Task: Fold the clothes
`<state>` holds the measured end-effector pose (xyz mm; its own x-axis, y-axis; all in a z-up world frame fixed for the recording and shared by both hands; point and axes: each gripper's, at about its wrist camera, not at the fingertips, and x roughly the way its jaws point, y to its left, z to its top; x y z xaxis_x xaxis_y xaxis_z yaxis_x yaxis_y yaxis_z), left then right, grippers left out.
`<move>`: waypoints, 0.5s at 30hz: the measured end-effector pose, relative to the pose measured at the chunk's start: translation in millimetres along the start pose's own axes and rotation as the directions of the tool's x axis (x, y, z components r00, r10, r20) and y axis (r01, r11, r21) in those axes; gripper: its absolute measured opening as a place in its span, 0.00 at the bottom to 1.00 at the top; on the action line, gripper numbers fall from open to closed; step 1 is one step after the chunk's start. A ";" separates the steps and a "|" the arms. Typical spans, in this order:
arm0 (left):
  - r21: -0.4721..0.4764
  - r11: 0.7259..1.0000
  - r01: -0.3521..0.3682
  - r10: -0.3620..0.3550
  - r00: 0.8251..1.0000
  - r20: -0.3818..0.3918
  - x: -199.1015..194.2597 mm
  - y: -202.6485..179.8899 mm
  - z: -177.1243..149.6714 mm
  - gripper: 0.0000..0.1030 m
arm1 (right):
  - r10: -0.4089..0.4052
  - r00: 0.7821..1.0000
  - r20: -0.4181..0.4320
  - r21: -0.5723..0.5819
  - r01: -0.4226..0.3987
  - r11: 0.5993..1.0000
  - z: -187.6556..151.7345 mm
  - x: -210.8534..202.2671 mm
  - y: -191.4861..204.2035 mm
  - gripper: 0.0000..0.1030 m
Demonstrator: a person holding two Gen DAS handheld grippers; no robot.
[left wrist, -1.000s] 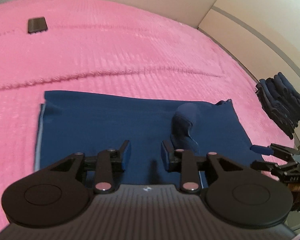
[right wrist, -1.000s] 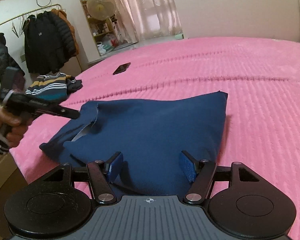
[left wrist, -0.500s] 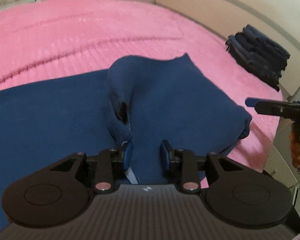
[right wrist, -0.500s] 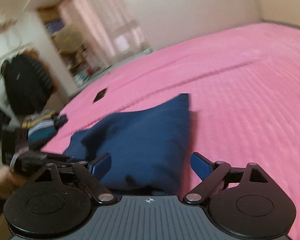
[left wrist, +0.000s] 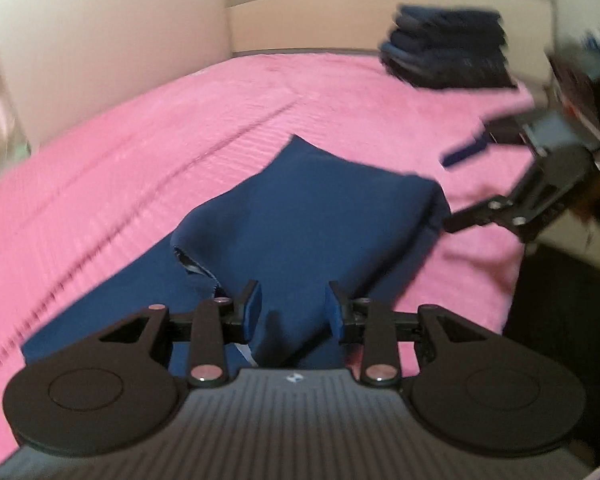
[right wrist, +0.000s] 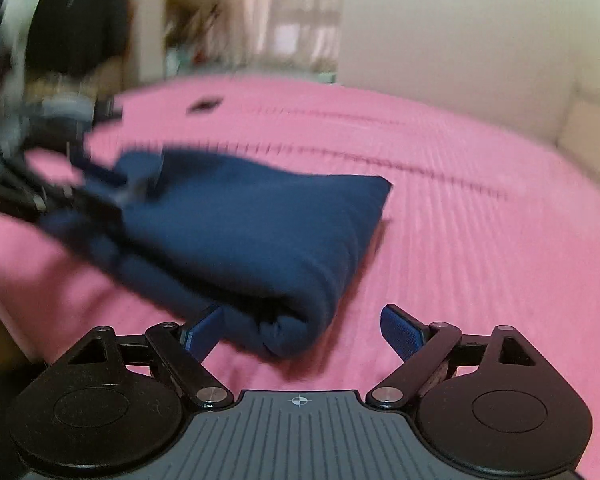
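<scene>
The navy garment (left wrist: 300, 216) lies partly folded on the pink bedspread (left wrist: 140, 168), near the bed's close edge. In the left wrist view one part lies flat on the bed while another part is lifted and doubled over it, with a raw edge and a pale lining showing at the fold. In the right wrist view the garment (right wrist: 252, 224) reads as a thick doubled bundle with a rolled end close to the camera.

The left gripper (left wrist: 292, 312) has a bunch of the navy cloth between its blue pads (left wrist: 251, 312); its jaws stand a little apart, and I cannot tell whether they press on the cloth. The right gripper (right wrist: 302, 332) has its jaws spread wide, the rolled end of the garment lying between them, nearer the left pad and clear of the right one.

Farther off, a stack of dark folded clothes (left wrist: 448, 52) sits by the headboard, and a small dark flat object (right wrist: 205, 104) rests on the bedspread well away from the garment. Both views are blurred
</scene>
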<state>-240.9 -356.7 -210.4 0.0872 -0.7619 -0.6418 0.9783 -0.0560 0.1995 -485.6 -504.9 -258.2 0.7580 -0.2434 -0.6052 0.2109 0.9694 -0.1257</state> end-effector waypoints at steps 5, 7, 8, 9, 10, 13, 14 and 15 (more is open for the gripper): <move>0.089 0.996 -0.017 0.018 1.000 -0.012 16.0 -12.9 2.5 0.32 | -0.057 0.998 0.016 -0.038 0.058 0.998 12.6 16.2 9.6 0.55; 0.099 0.995 -0.010 0.012 1.000 -0.023 26.3 -15.0 3.5 0.32 | -0.075 0.997 0.022 -0.031 0.075 0.997 9.6 15.7 8.2 0.36; 0.111 0.994 -0.011 0.015 0.999 -0.033 32.2 -17.1 3.7 0.32 | -0.094 0.995 0.033 -0.002 0.094 0.996 6.3 12.9 4.6 0.30; 0.128 0.992 -0.012 0.017 0.999 -0.036 36.9 -20.5 3.9 0.32 | -0.116 0.992 0.039 0.040 0.115 0.993 2.7 10.0 0.0 0.28; 0.144 0.990 -0.008 0.013 0.999 -0.035 40.4 -25.3 5.2 0.32 | -0.134 0.990 0.039 0.107 0.129 0.986 -2.7 6.2 -8.0 0.26; 0.185 0.982 0.021 -0.016 0.999 -0.030 47.6 -40.7 9.7 0.32 | -0.152 0.988 0.001 0.271 0.146 0.951 -19.9 2.4 -30.6 0.26; 0.198 0.980 0.031 -0.025 0.999 -0.032 50.6 -45.6 10.6 0.32 | -0.152 0.988 -0.004 0.281 0.147 0.948 -22.6 0.7 -32.9 0.26; 0.211 0.977 0.036 -0.029 0.999 -0.038 53.7 -49.4 10.4 0.32 | -0.151 0.989 -0.002 0.279 0.145 0.949 -23.9 -1.8 -33.8 0.27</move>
<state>-286.5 -401.5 -247.1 0.0664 -0.7346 -0.6752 0.9190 -0.2185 0.3281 -508.8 -536.5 -271.7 0.7161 -0.3867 -0.5811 0.4825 0.8758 0.0118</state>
